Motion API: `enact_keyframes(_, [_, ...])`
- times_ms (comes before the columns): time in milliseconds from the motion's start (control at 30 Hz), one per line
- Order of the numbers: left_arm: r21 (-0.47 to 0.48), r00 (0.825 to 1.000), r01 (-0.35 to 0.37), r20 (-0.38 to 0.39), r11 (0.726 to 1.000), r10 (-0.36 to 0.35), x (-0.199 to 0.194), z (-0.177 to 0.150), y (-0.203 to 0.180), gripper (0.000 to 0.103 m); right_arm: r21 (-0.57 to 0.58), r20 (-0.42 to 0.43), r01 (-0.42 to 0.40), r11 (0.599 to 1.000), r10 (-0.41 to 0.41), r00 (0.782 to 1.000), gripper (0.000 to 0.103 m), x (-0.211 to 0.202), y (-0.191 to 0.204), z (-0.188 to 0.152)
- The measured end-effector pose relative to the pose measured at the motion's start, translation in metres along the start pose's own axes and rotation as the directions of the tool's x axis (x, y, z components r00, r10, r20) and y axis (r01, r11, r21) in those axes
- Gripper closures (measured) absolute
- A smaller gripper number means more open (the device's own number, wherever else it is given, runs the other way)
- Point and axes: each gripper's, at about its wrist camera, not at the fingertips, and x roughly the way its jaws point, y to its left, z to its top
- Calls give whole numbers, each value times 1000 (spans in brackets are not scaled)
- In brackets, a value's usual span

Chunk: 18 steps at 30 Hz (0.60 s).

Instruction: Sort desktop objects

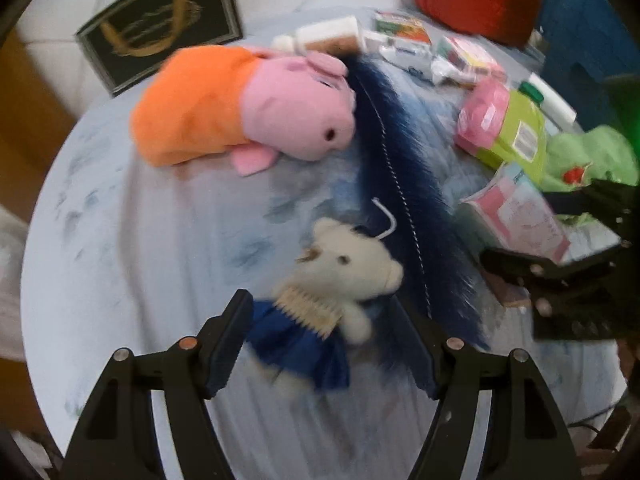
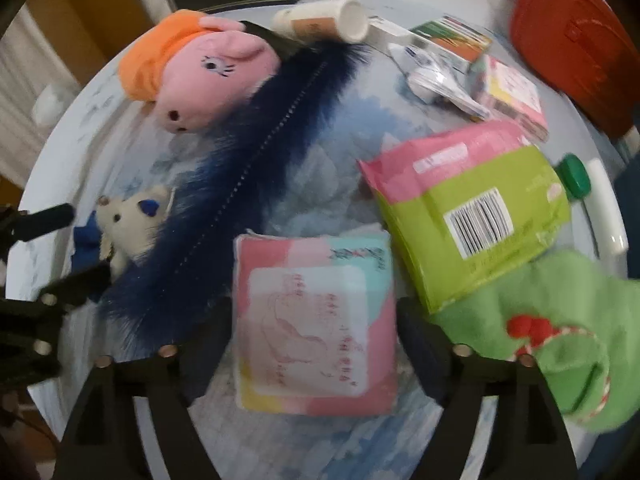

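Note:
My left gripper [image 1: 320,312] points down at a round table [image 1: 120,260] covered in pale blue cloth. It is open, and a small white bear plush in a blue dress [image 1: 340,276] lies between its fingers, with a gap on the right side. My right gripper [image 2: 316,320] is open around a pink and teal tissue pack [image 2: 316,320] that lies flat on the cloth. A pink pig plush in an orange dress [image 1: 248,108] lies at the far left. A dark blue furry zip case [image 1: 404,184] stretches across the middle.
A pink and lime package with a barcode [image 2: 472,208] and a green plush [image 2: 568,340] lie right of the tissue pack. A tube [image 2: 320,16], small boxes [image 2: 452,40] and a red bag [image 2: 572,36] crowd the far side. A framed picture [image 1: 160,28] leans beyond the table.

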Motion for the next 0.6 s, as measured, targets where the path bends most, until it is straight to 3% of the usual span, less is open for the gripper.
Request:
enact_keyframes(67, [9,1000,12,-16,1000,-12,12,4,-1,33,24,-1,21,1000,-21,1000,12,1,0,-1])
enact_keyframes(133, [-3,999,18,-31,1000,-18,21,6,1,54,54,-8,37,998,-37,999,12,5,-1,-3])
enact_keyframes(200, [-9,1000,-4,-9,1000,4,22,6,6,66,65,-8,53,996,-52,999,26,7,1,-4])
enact_keyframes(233, [-16,1000,8,-4,1000,-8,20,6,9,66,76,-3,65,995,-65,998,33,6,2,-5])
enact_keyframes(433, [-20,992,20,127,1000,-17,-28,-2,15,67,97,92,86,992,-95,991,34,-30,18,-16])
enact_keyframes(600, [-21,958,12,285,1000,-6,-98,-8,9,67,109,216,84,990,-106,971,34,-90,32,-25])
